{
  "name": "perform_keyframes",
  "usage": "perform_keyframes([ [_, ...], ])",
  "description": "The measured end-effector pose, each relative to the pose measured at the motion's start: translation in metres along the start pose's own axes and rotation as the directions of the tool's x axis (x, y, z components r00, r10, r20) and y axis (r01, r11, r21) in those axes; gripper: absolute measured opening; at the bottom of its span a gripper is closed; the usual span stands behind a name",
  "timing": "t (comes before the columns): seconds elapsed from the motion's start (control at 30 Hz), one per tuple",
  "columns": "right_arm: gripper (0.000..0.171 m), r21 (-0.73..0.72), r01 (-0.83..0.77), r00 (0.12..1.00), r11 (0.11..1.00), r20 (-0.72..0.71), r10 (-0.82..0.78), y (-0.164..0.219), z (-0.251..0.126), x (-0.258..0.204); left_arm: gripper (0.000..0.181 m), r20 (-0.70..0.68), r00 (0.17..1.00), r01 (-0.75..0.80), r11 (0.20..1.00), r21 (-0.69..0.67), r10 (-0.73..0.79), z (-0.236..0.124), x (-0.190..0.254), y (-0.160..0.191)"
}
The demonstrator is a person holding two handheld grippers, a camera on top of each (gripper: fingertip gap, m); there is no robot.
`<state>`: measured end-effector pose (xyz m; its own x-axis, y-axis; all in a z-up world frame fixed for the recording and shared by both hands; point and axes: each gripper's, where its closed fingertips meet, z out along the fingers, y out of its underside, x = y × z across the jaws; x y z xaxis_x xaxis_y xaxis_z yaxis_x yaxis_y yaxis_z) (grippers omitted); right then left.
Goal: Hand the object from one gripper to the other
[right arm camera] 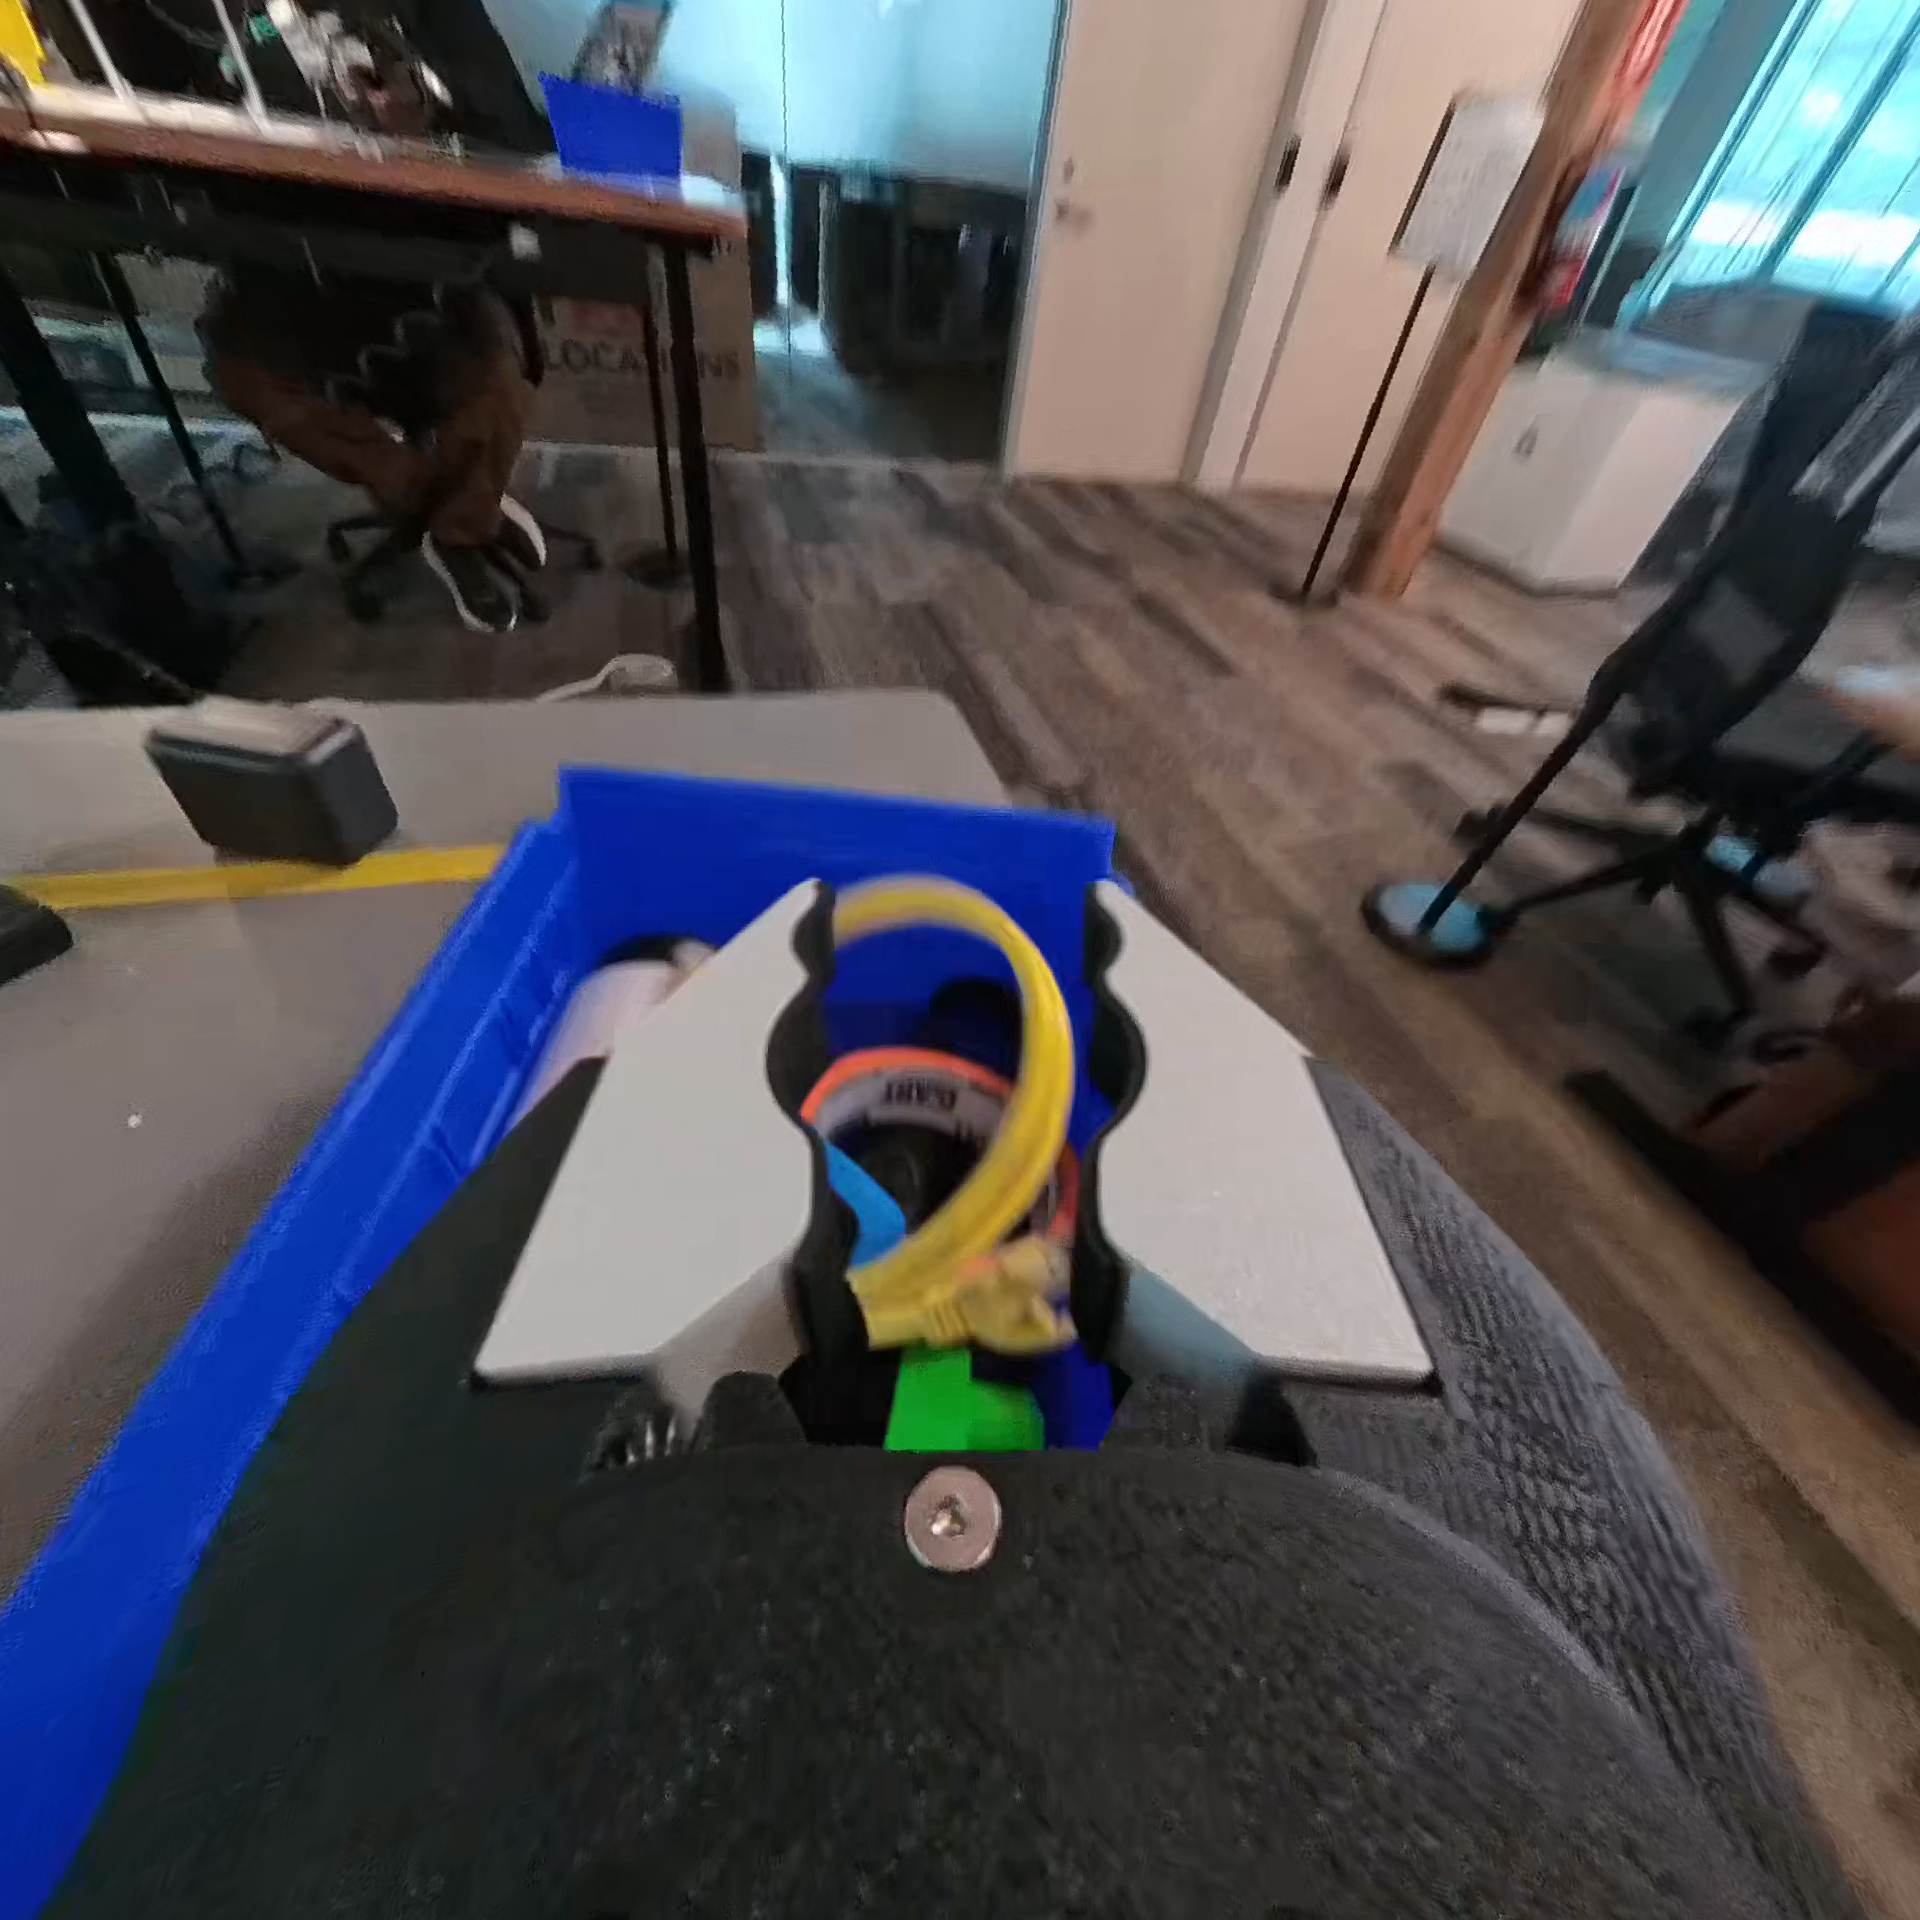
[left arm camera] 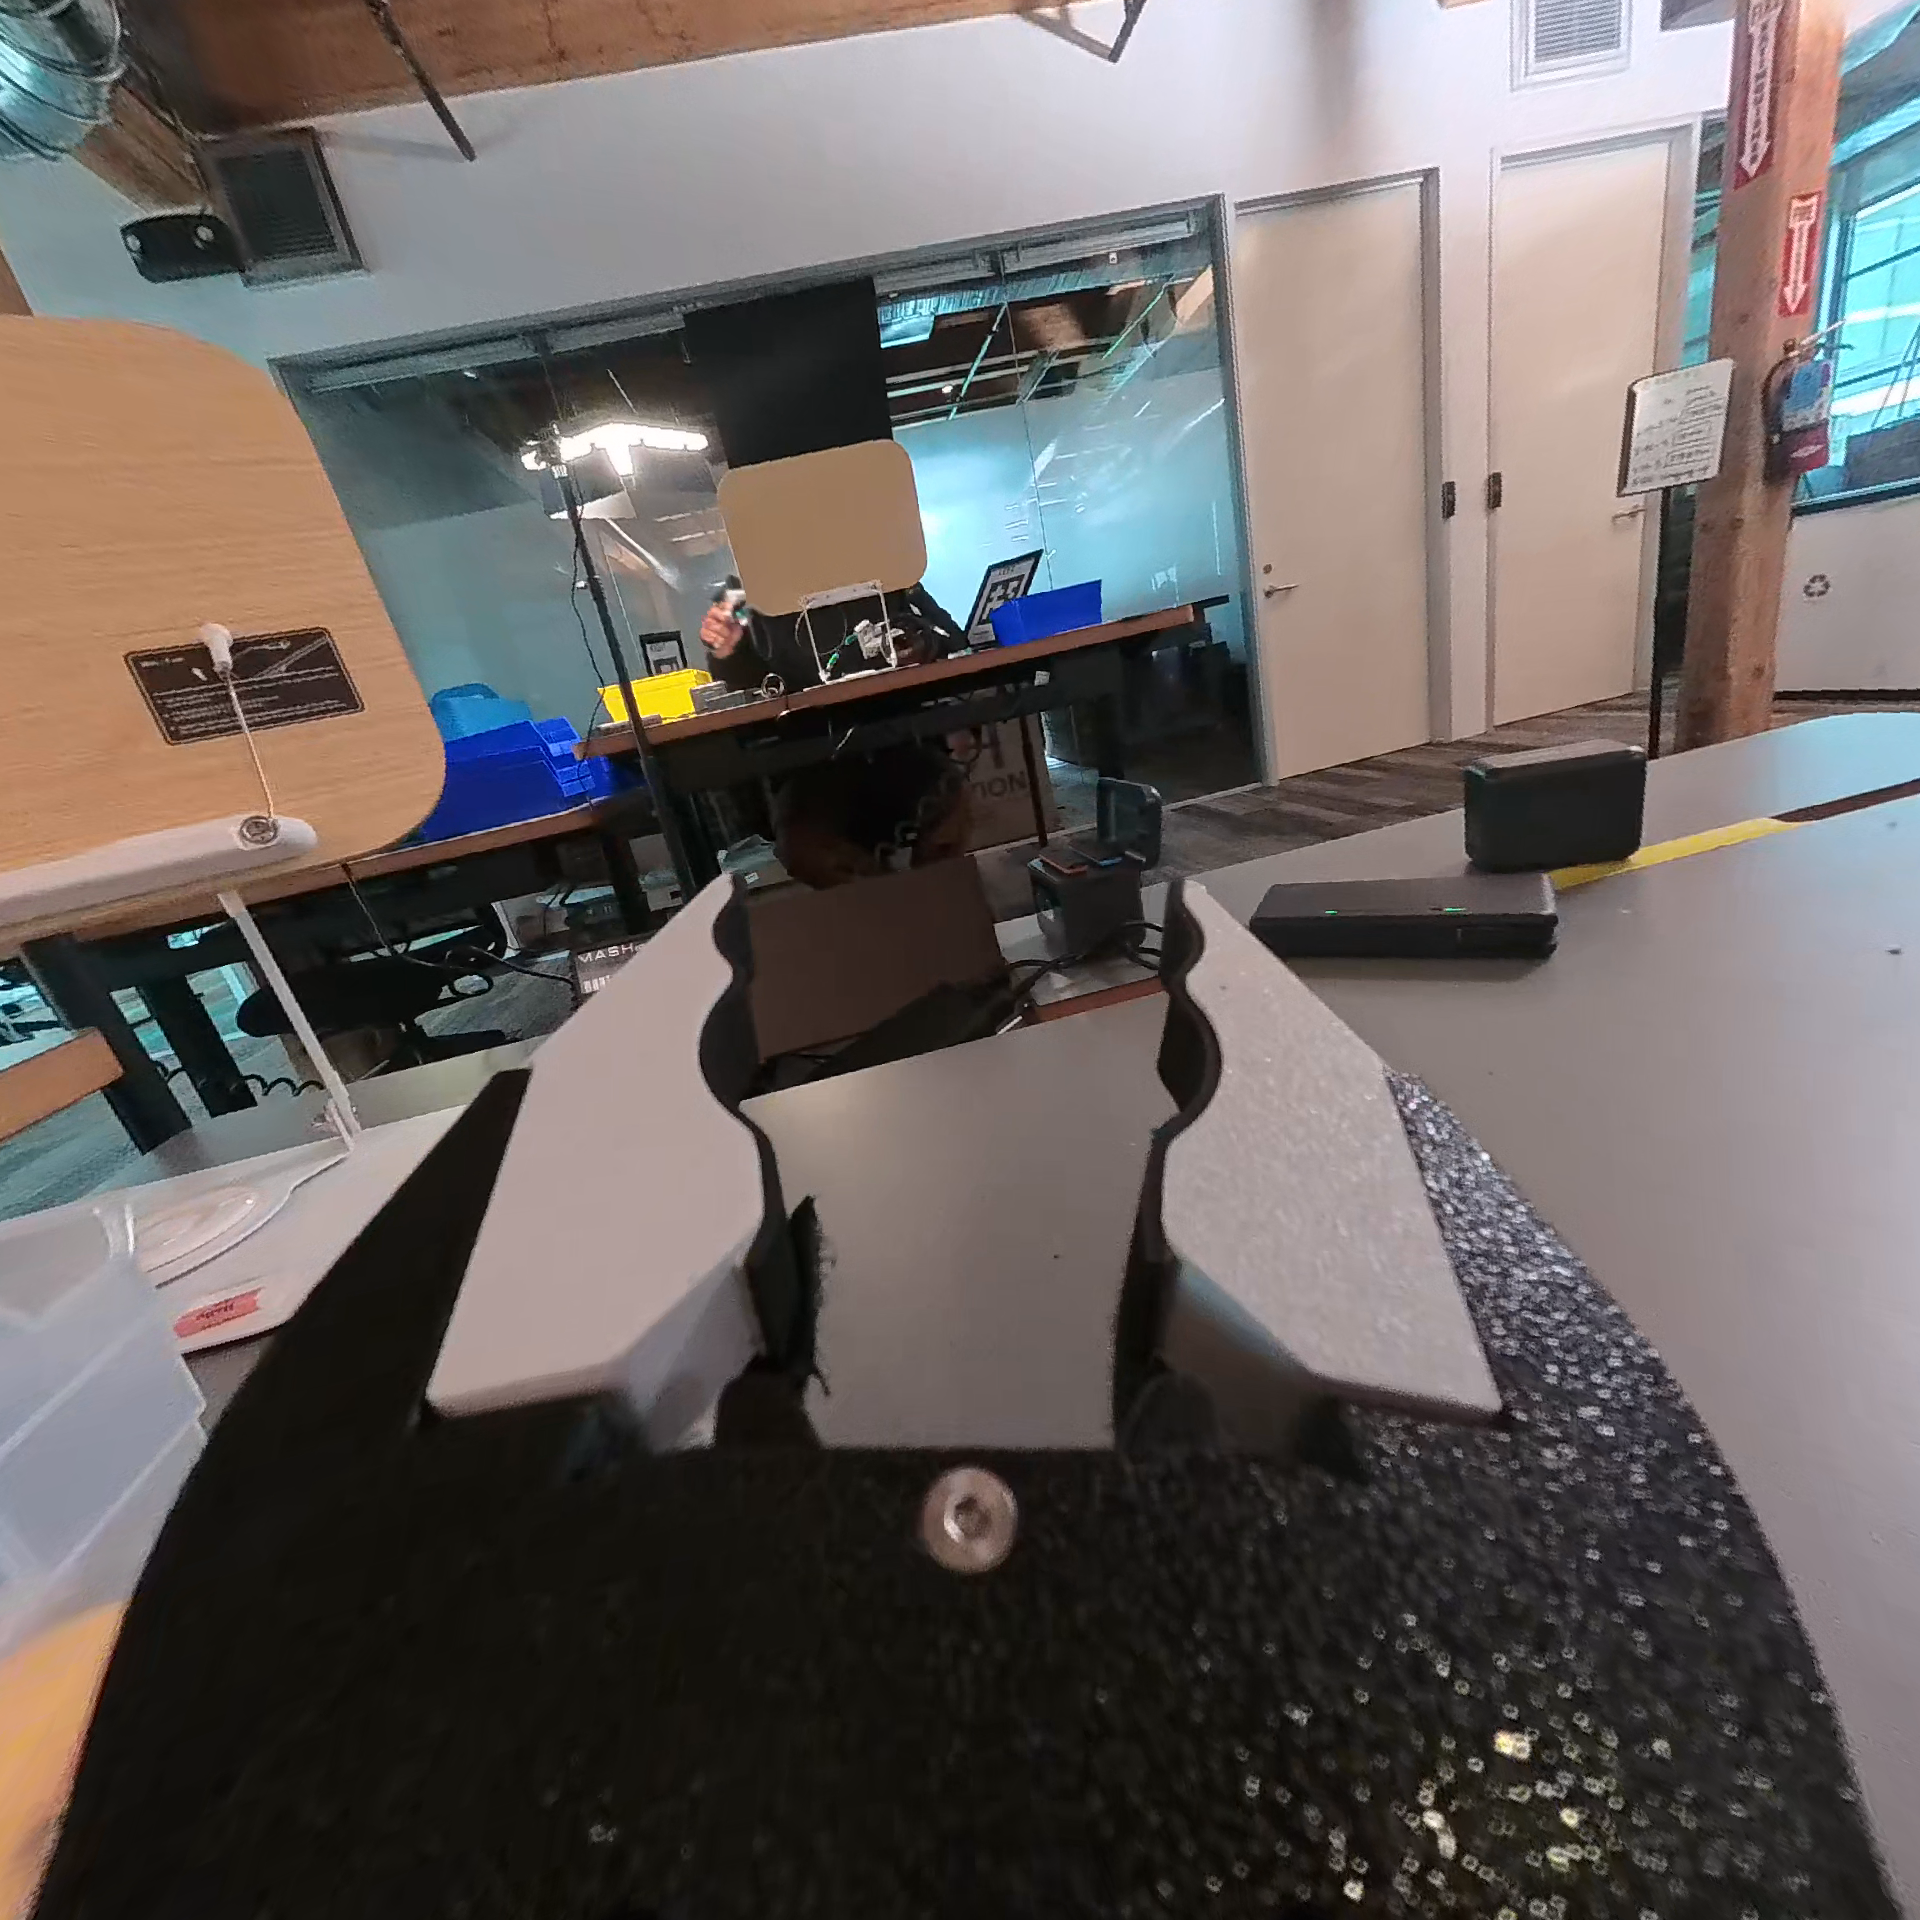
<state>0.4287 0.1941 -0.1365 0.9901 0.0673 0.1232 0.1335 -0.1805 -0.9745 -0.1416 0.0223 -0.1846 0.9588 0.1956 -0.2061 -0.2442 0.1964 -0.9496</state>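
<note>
yellow cable [right arm camera: 1023,1122], blue bin [right arm camera: 436,1132]

Left gripper [left arm camera: 951,997] open and empty above grey table [left arm camera: 1662,1091]. Beyond gripper to right, flat black box [left arm camera: 1403,920] on table; smaller dark case [left arm camera: 1553,805] just behind that box.

Right tool [right arm camera: 956,1049] hides most blue bin [right arm camera: 436,1091] contents.

— Where is there room on the left?
— Bare grey surface [left arm camera: 1558,1143] ahead; a flat black device [left arm camera: 1403,916] and dark box [left arm camera: 1555,806] stand farther right.
— Right?
— Blue bin [right arm camera: 312,1195] walls hem a yellow cable [right arm camera: 1023,1101] and clutter.
</note>
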Motion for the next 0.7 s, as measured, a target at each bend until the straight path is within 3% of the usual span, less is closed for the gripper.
perform_keyframes([
  [0.1,0.051,0.263,0.126,0.991,0.957,0.009,-0.133,-0.054,-0.032,-0.049,0.077,0.007,1.000,0.022,1.000,0.003,-0.022,0.000,-0.003,0.000],
  [0.2,0.018,0.622,0.187,0.942,0.760,0.106,-0.319,-0.096,-0.091,-0.147,0.076,0.000,0.999,0.053,0.999,0.002,-0.053,0.001,-0.003,0.001],
  [0.27,0.016,0.750,0.071,0.893,0.658,0.247,-0.377,-0.096,-0.124,-0.219,0.075,-0.010,0.998,0.062,0.998,0.004,-0.062,0.001,-0.001,0.000],
  [0.4,0.020,0.678,-0.128,0.730,0.723,0.558,-0.394,-0.041,-0.132,-0.346,0.073,-0.032,0.998,0.055,0.998,0.004,-0.055,0.001,0.004,-0.001],
  [0.6,0.014,0.642,-0.173,0.638,0.747,0.651,-0.411,0.000,-0.124,-0.455,0.068,-0.033,0.999,0.039,0.999,0.012,-0.038,-0.001,0.004,-0.005],
  [0.7,0.015,0.647,-0.170,0.603,0.743,0.665,-0.441,0.001,-0.116,-0.480,0.066,-0.035,0.999,0.032,0.999,0.026,-0.032,-0.002,0.003,-0.010],
])
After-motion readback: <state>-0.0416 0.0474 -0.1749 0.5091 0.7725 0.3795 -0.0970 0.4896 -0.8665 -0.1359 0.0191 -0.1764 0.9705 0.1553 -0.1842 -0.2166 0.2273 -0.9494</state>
